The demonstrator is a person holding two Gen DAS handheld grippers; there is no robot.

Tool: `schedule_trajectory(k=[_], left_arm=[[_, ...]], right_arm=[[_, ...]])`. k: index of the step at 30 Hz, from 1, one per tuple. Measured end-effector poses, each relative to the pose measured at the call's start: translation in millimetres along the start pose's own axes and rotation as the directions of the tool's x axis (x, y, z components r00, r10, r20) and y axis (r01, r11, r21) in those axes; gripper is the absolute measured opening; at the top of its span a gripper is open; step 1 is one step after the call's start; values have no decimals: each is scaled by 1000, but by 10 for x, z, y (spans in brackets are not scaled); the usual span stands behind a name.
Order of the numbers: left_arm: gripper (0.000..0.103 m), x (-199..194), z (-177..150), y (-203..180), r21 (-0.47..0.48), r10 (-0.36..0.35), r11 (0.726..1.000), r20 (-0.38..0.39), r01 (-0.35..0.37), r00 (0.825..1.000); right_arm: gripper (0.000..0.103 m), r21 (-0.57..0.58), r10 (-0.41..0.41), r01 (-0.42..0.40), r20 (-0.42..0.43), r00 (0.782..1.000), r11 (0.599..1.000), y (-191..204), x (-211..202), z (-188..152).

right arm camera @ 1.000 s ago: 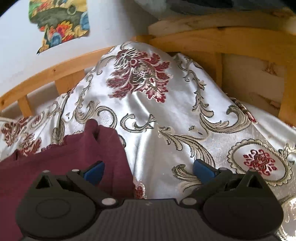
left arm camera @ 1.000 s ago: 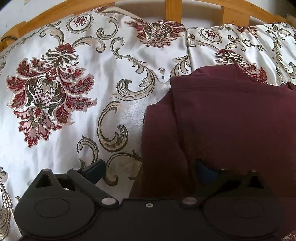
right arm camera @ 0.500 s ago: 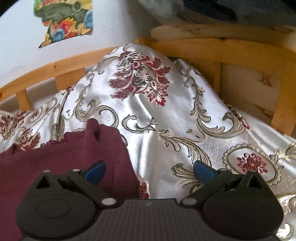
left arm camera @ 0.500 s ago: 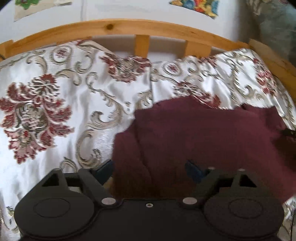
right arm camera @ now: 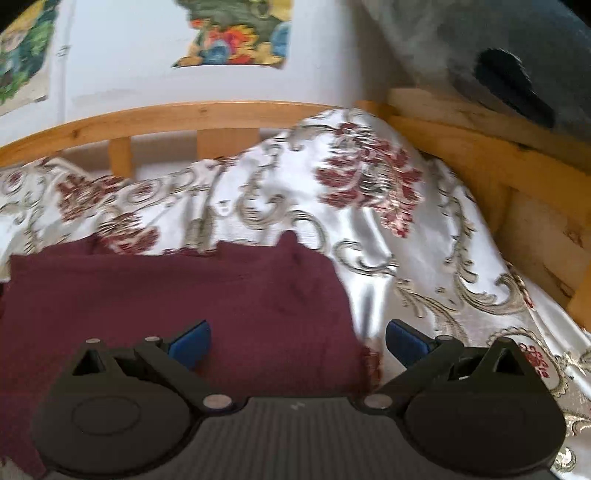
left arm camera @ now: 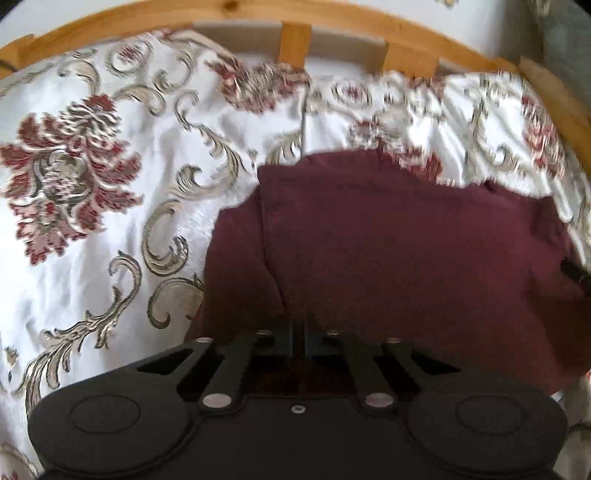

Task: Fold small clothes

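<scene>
A dark maroon garment (left arm camera: 406, 251) lies partly folded on a white satin bedspread (left arm camera: 92, 206) with red and gold flowers. In the left wrist view my left gripper (left arm camera: 299, 332) has its fingers together at the garment's near edge, pinching the cloth. The right wrist view shows the same garment (right arm camera: 166, 288) spread across the lower left. My right gripper (right arm camera: 298, 343) is open, its blue pads (right arm camera: 190, 345) wide apart, with the garment's right edge lying between them. The far right tip of another black gripper part (left arm camera: 574, 273) shows at the garment's right side.
A wooden bed rail (left arm camera: 295, 40) with slats runs along the back, and a wooden side frame (right arm camera: 517, 177) stands at the right. The white wall behind carries colourful stickers (right arm camera: 236, 33). A grey bundle of cloth (right arm camera: 498, 55) rests on the frame at upper right.
My left gripper's jaws went from wide open to shut on the garment's near edge, and it drew back. My right gripper shifted left over the garment and rolled, staying open.
</scene>
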State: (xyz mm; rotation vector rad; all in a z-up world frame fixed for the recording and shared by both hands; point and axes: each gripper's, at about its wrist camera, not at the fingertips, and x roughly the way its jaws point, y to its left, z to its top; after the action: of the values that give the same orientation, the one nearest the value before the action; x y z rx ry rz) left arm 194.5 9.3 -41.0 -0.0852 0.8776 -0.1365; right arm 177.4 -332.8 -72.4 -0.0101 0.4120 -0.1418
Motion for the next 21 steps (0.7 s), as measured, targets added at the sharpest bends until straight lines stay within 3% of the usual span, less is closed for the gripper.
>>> schedule_trajectory(k=[3, 10, 15, 21], left_arm=[[4, -112, -36, -19, 17, 31, 999, 33, -32, 999], [5, -14, -72, -58, 62, 69, 996, -8, -69, 998], [7, 22, -104, -51, 75, 77, 994, -4, -77, 997], [7, 51, -96, -53, 64, 83, 994, -2, -83, 997]], right_arm=[[103, -32, 30, -31, -5, 1000, 999, 106, -44, -6], [103, -89, 66, -69, -36, 997, 994, 255, -14, -64], [103, 64, 202, -198, -58, 978, 978, 112, 34, -70], [103, 114, 165, -150, -135, 977, 982, 15, 154, -124]])
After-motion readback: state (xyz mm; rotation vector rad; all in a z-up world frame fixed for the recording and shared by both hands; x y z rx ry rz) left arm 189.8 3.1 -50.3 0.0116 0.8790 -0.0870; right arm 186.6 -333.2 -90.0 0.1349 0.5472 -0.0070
